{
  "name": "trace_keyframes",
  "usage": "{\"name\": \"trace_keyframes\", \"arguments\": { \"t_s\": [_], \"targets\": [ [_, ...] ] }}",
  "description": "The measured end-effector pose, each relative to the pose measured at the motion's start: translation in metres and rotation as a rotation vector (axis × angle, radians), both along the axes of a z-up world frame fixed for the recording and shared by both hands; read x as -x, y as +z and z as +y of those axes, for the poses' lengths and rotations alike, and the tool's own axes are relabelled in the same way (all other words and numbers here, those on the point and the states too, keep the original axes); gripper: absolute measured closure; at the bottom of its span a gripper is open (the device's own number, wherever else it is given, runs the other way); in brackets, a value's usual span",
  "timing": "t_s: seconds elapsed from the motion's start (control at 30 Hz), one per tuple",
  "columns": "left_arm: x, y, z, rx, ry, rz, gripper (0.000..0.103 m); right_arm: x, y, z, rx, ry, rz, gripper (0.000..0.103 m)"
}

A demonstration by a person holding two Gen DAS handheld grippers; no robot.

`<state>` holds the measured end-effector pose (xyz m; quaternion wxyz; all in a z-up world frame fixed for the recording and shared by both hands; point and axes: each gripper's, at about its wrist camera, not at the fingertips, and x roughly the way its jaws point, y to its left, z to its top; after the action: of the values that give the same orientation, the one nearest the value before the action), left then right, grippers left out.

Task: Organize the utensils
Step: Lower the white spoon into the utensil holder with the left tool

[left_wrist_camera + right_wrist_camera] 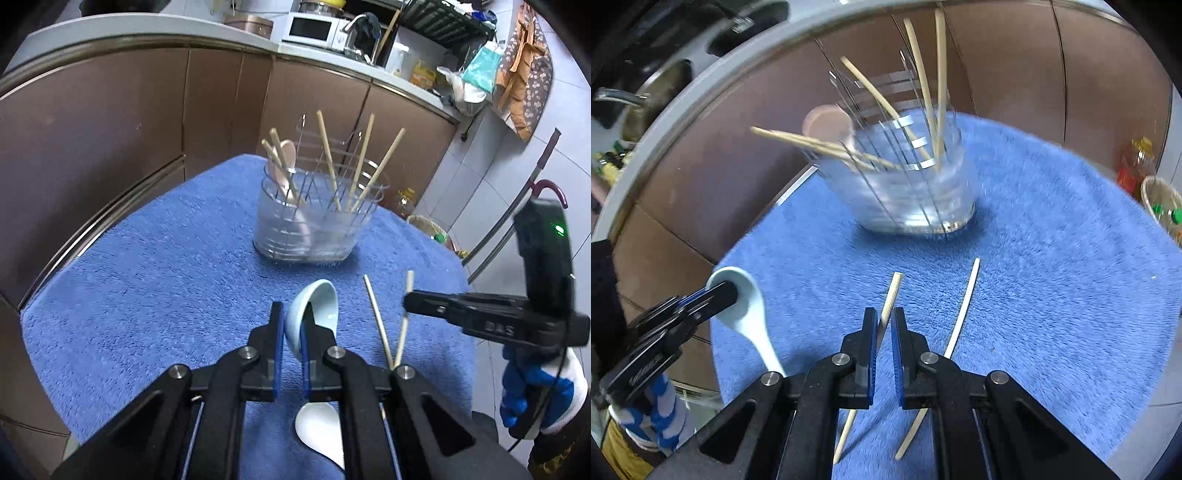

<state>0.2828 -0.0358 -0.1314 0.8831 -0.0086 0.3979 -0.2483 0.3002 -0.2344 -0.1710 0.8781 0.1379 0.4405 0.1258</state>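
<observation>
Left claw (291, 328) clenched on a pale blue spoon (314, 317) above the blue towel (166, 277), right claw (884, 328) gripping one chopstick (891, 295), second chopstick (962, 317) lying just beside it.

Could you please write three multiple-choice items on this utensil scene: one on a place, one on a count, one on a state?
1. Where is the loose chopstick?
A. in the holder
B. on the blue towel
C. on the counter

2. How many chopsticks stand in the holder?
A. five
B. two
C. nine

3. What does the left claw grip?
A. nothing
B. a chopstick
C. the pale blue spoon

Answers: B, it lies on the blue towel beside the right claw; A, five stick tops show; C, its fingers pinch the spoon's bowl.
</observation>
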Motion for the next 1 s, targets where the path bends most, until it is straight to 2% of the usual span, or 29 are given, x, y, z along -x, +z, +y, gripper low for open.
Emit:
{"name": "trace_keyframes", "arguments": {
  "t_s": [0.27,0.5,0.67,0.8,0.9,1.0],
  "targets": [
    [0.020,0.032,-0.003,0.009,0.036,-0.073,0.096,0.057,0.051,-0.010,0.012,-0.049,-0.179,0.098],
    [0.011,0.081,-0.021,0.023,0.107,-0.221,0.096,0.070,0.104,-0.024,0.023,-0.111,-0.367,0.098],
    [-0.014,0.111,-0.040,0.011,0.165,-0.328,0.096,0.063,0.133,-0.030,0.040,-0.142,-0.489,0.098],
    [-0.039,0.121,-0.058,-0.017,0.215,-0.397,0.096,0.053,0.160,-0.033,0.036,-0.167,-0.597,0.098],
    [-0.060,0.119,-0.076,-0.047,0.240,-0.424,0.096,0.042,0.177,-0.034,0.058,-0.193,-0.672,0.097],
    [-0.078,0.108,-0.092,-0.094,0.249,-0.443,0.096,0.020,0.181,-0.031,0.073,-0.208,-0.716,0.098]
  ]
}}
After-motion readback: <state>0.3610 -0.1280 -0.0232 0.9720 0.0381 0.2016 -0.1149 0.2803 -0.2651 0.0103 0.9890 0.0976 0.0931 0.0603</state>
